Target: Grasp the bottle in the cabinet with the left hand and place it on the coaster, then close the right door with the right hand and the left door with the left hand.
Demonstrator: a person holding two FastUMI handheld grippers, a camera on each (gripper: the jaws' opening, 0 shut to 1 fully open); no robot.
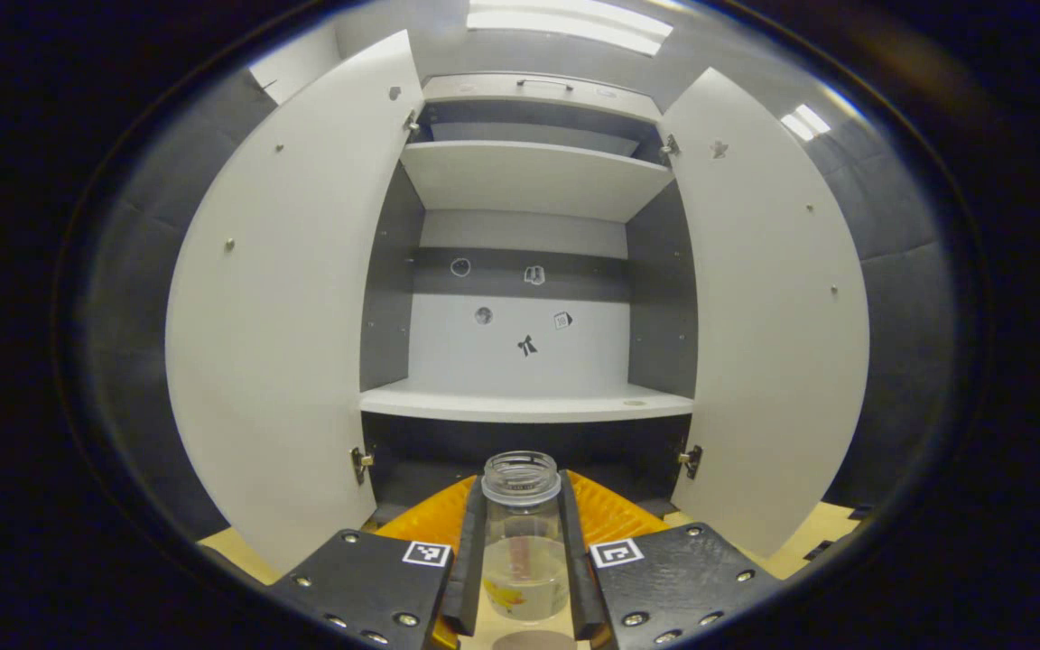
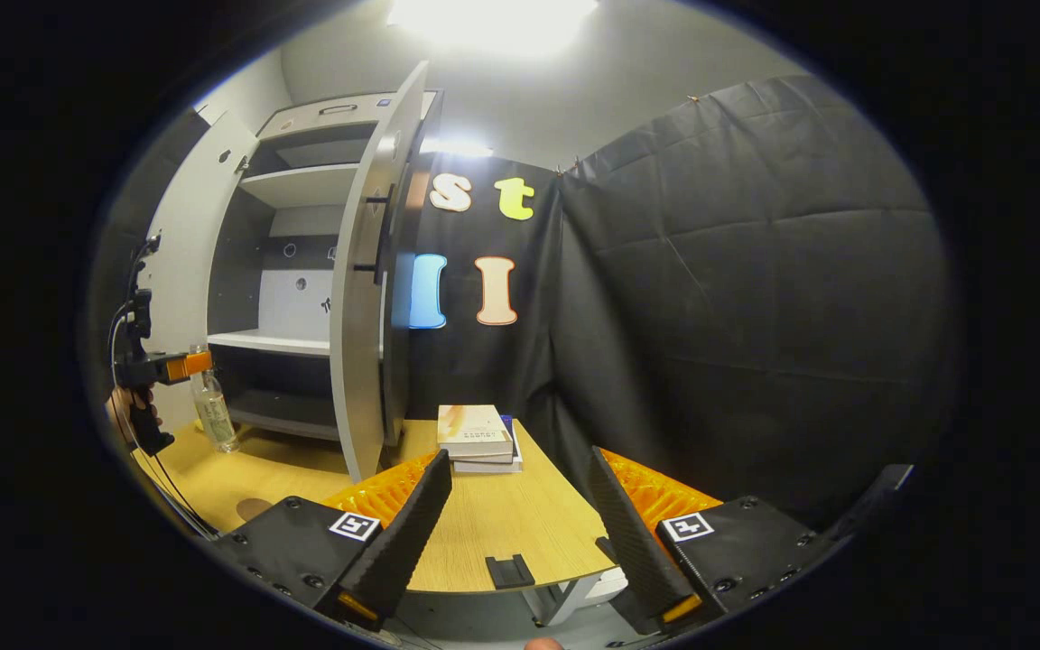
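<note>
The left gripper (image 1: 521, 564) pinches a clear, uncapped plastic bottle (image 1: 521, 542) holding a little liquid, its jaws pressed against both sides; its label is too blurred to read. The bottle hangs upright above the light wooden worktop (image 2: 484, 524), before the white two-door cabinet (image 1: 524, 271), both doors wide open. The right gripper (image 2: 520, 515) hovers, jaws spread, near stacked books (image 2: 477, 438) whose cover writing is illegible.

Ceiling lights (image 1: 565, 23) lit both views from above and burned out to white glare at the top. The cabinet (image 1: 524, 348) interior was evenly lit, its lower recess in deep shadow. The fisheye lenses bowed the doors (image 1: 276, 307) outward and darkened and softened the rims. Centres were sharp, though the bottle (image 1: 524, 542) close to the lens looked slightly soft.
</note>
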